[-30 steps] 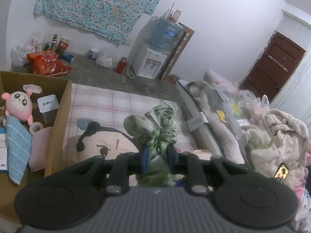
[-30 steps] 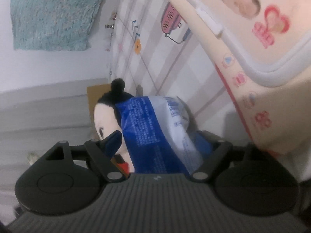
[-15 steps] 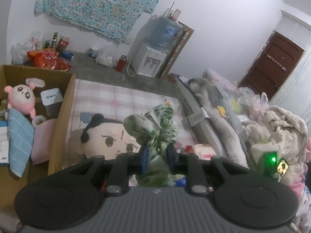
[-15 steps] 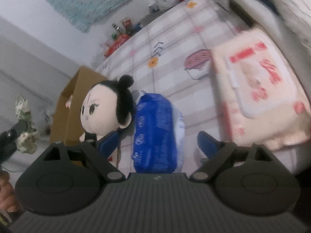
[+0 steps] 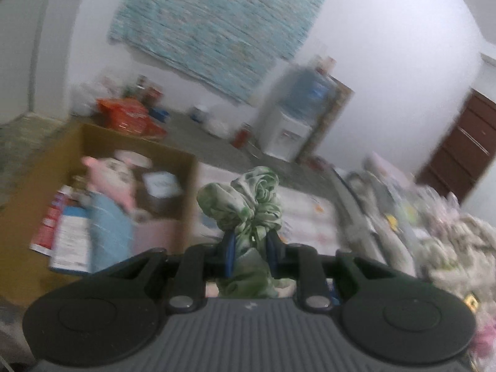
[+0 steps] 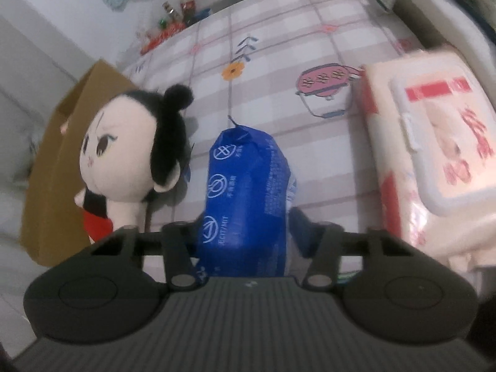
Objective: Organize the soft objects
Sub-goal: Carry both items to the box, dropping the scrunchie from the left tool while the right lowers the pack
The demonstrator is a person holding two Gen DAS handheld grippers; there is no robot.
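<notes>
My left gripper (image 5: 250, 241) is shut on a crumpled green-and-white cloth (image 5: 245, 198), carried in the air near the right wall of an open cardboard box (image 5: 189, 170). The box holds a pink plush (image 5: 114, 173), a blue towel and packets. My right gripper (image 6: 248, 226) points down at a blue plastic pack (image 6: 245, 186) lying on the checked bedsheet (image 6: 279, 46). Its jaws are closing with the pack between them, the pads against its sides. A black-haired doll (image 6: 124, 155) lies just left of the pack.
A large pink pack of baby wipes (image 6: 434, 142) lies right of the blue pack. The cardboard box (image 6: 62, 155) stands left of the doll. Heaped bedding (image 5: 449, 241) fills the right side. A water dispenser (image 5: 291, 130) and a brown door (image 5: 458, 152) stand beyond.
The left gripper has swung left with the cloth, bringing the box closer. The right gripper rolled upright and rose, its jaws widened, then narrowed onto the blue pack.
</notes>
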